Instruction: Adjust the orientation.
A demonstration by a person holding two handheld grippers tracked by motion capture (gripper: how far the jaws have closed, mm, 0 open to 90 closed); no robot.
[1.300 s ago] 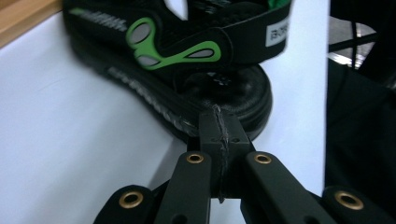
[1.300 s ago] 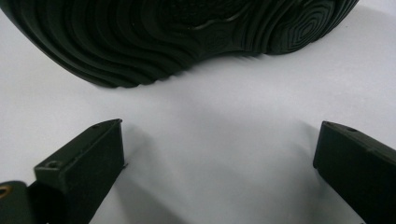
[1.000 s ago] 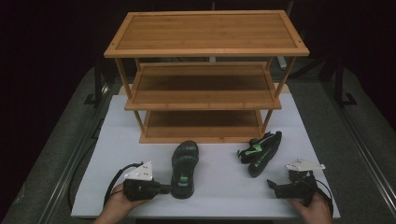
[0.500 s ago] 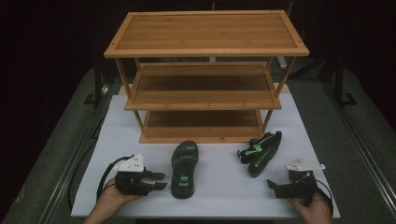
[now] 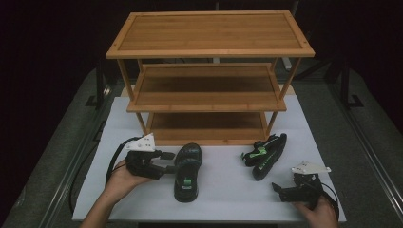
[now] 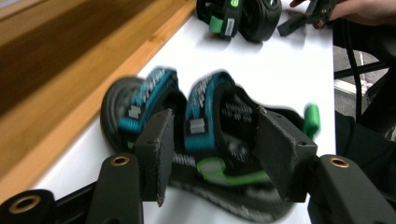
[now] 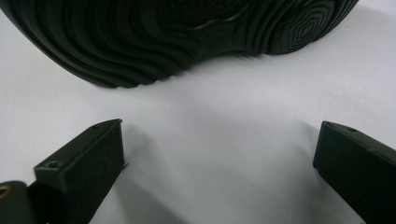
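A black sandal with teal straps and green tabs (image 5: 187, 171) (image 6: 205, 140) lies flat on the white table top, toe toward the rack. My left gripper (image 5: 167, 161) (image 6: 212, 116) hovers just left of it. Its jaws have just been opening and stand apart, with the sandal beyond them and no pad pressing on it. A second black and green sandal (image 5: 266, 154) (image 6: 238, 14) lies on its side at the right, its ribbed sole (image 7: 177, 32) facing my right gripper (image 5: 279, 191) (image 7: 222, 125). That gripper rests low on the table, open, with bare table between its jaws.
A three-tier bamboo shoe rack (image 5: 209, 42) stands at the back of the white table top (image 5: 223, 204), with all its shelves bare. Both sandals lie in front of its lowest shelf. Cables trail from each gripper toward the near edge. Dark floor surrounds the table.
My left gripper was against the flat sandal's side with its jaws together. It has since lifted, drawn back to the left and spread its jaws. The sandal stayed put and my right gripper has not moved.
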